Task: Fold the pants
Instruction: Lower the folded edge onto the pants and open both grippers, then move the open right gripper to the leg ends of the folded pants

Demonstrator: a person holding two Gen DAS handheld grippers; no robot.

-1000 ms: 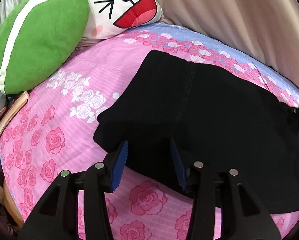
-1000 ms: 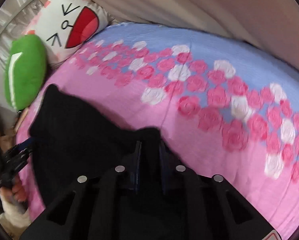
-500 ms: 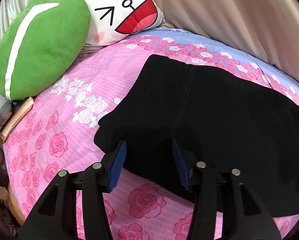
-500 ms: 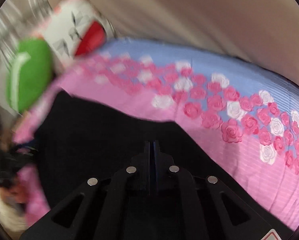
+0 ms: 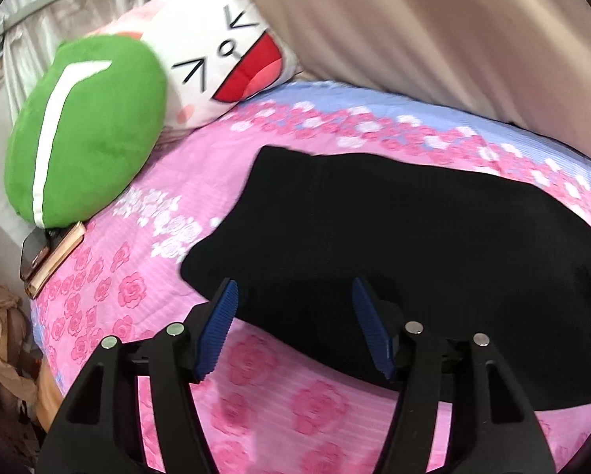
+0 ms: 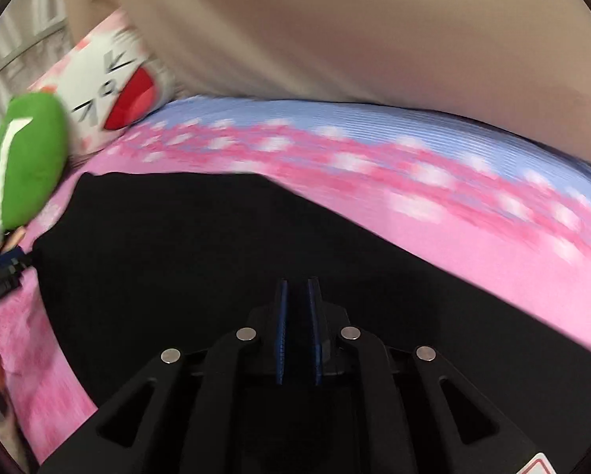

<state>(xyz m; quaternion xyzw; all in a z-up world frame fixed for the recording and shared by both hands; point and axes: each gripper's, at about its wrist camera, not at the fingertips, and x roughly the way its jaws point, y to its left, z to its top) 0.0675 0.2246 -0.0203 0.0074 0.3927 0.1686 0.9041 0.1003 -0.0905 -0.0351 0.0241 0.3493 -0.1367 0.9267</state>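
Left gripper [image 5: 293,308] hangs over the near edge of the black pants [image 5: 394,237], its blue pads spread wide apart and holding nothing. Those pants lie flat on the rose-print bedspread [image 5: 145,245], reaching from the middle of the left wrist view out toward three o'clock. At ten o'clock a green cushion [image 5: 86,130] leans on a white face pillow [image 5: 224,51], with a beige curtain [image 5: 433,23] at one o'clock. Right gripper [image 6: 297,300] sits low over the pants [image 6: 177,256], pads nearly together with a thin gap; the blur and dark cloth hide whether fabric is pinched, so I cannot tell.
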